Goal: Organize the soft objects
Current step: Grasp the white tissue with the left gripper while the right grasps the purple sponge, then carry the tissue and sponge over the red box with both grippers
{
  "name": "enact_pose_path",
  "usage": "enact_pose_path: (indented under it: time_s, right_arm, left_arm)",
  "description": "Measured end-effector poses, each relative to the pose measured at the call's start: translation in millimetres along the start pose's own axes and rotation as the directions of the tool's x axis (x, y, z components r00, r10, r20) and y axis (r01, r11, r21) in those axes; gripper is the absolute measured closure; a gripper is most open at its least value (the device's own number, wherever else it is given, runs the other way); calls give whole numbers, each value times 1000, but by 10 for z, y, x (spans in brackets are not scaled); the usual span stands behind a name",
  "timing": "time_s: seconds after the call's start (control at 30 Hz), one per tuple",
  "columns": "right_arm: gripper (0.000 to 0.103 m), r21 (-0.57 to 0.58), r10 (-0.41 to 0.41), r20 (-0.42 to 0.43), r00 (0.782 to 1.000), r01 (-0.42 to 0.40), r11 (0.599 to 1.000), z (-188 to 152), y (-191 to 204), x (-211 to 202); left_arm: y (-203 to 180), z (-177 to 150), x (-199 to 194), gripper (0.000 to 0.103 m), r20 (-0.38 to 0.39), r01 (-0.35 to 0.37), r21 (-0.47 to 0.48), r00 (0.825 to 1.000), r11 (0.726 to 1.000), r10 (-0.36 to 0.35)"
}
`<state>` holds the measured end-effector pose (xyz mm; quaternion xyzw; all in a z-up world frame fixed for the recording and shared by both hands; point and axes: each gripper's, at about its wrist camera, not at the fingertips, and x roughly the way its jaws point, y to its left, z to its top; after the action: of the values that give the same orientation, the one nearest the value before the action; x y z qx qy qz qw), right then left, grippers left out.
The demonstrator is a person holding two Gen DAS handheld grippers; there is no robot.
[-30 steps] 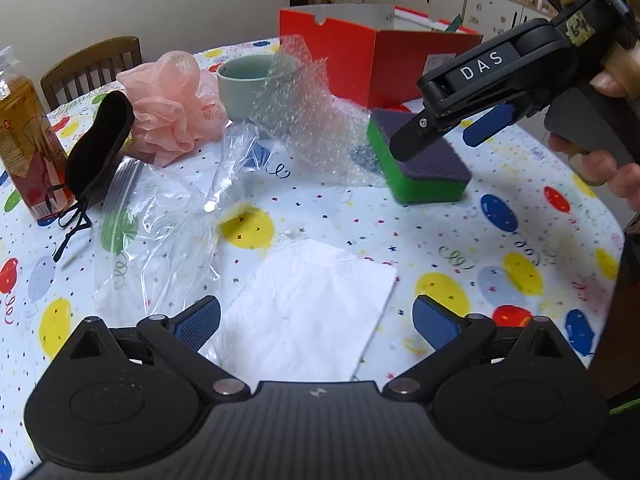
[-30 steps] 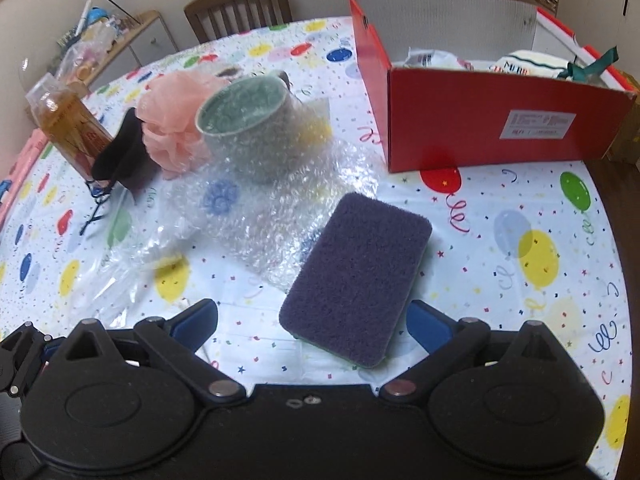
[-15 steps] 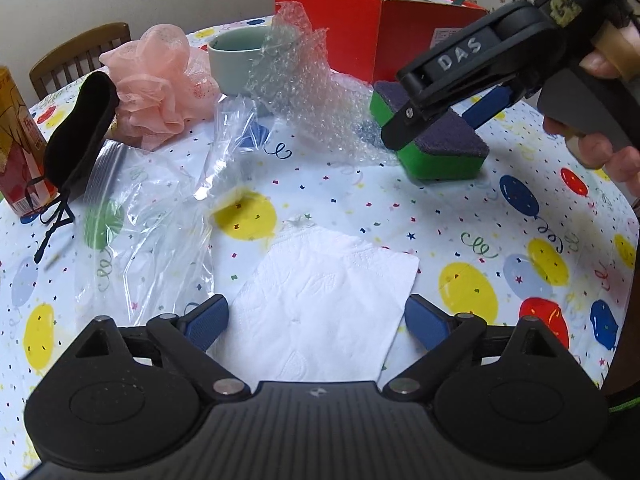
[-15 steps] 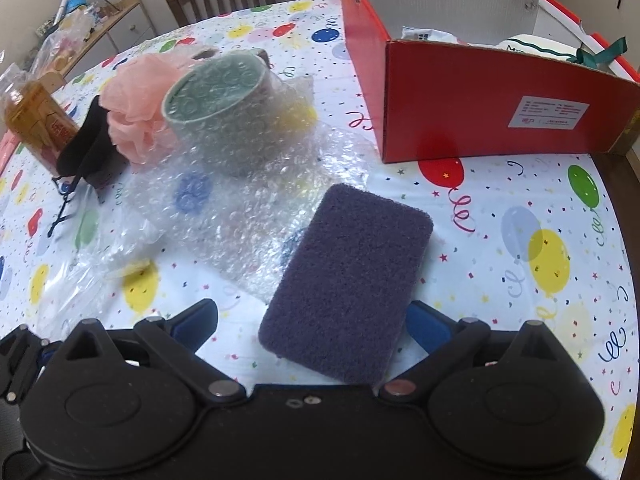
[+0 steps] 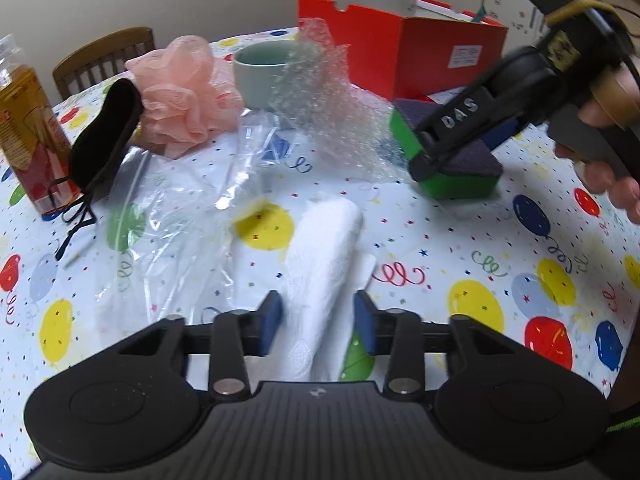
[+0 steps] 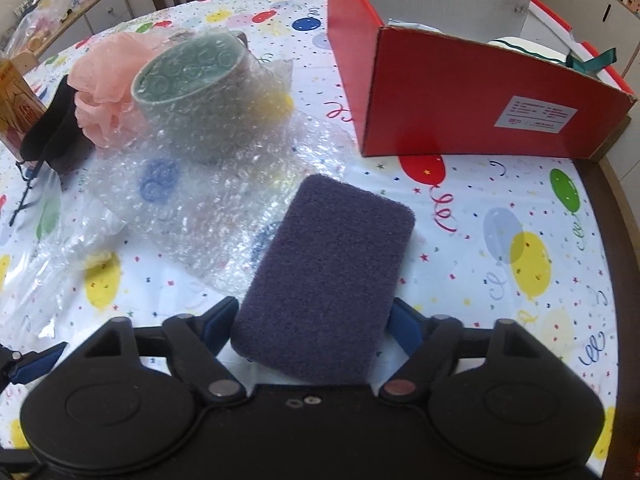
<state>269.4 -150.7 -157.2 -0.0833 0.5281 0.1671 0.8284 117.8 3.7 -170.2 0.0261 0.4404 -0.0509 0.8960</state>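
A white paper napkin (image 5: 324, 256) is bunched into a ridge between the blue pads of my left gripper (image 5: 317, 322). Its jaws are closing and the pads press on the napkin's sides. A sponge with a purple scouring top (image 6: 332, 264) and a green body (image 5: 460, 184) lies flat on the balloon tablecloth. My right gripper (image 6: 310, 326) straddles the sponge's near end. Its jaws are closing too, and their pads meet the sponge's long sides. In the left wrist view that gripper reaches down onto the sponge, held by a hand (image 5: 608, 184).
Bubble wrap (image 6: 224, 200) drapes over a green cup (image 6: 192, 84). Beside them lie a pink mesh pouf (image 5: 180, 88), a black eye mask (image 5: 104, 132) and a clear zip bag (image 5: 172, 220). An open red box (image 6: 460, 104) stands behind the sponge. A bottle (image 5: 28, 132) stands far left.
The left jaws have drawn together and gathered the flat napkin into a ridge. The right gripper has sunk over the sponge and its jaws have narrowed onto it.
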Motion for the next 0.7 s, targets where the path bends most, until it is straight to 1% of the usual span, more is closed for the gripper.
enact_pose_path:
  time_s: [0.07, 0.13, 0.27, 0.33, 0.53, 0.7]
  right_arm:
    - [25, 4, -2, 4, 1000, 2, 1000, -15, -6, -16]
    - [25, 1, -6, 11, 1000, 6, 1000, -33, -4, -32]
    - [26, -11, -7, 34, 999, 7, 1000, -66, 1, -93]
    - [26, -9, -4, 43, 999, 4, 1000, -82, -15, -130]
    - [26, -3, 37, 66, 997, -37, 999, -149, -89, -321]
    - [26, -2, 82, 94, 992, -82, 997, -171, -173, -565]
  left_arm:
    - [30, 10, -1, 73, -2, -1, -26, 1000, 1000, 1]
    - [52, 14, -5, 79, -3, -4, -48, 1000, 999, 4]
    - [66, 15, -8, 84, -7, 0, -76, 1000, 997, 0]
    - [63, 18, -14, 89, -9, 8, -90, 1000, 996, -8]
    - [44, 73, -91, 92, 5, 33, -139, 999, 990, -33]
    - [18, 221, -232, 92, 29, 53, -182, 998, 982, -49]
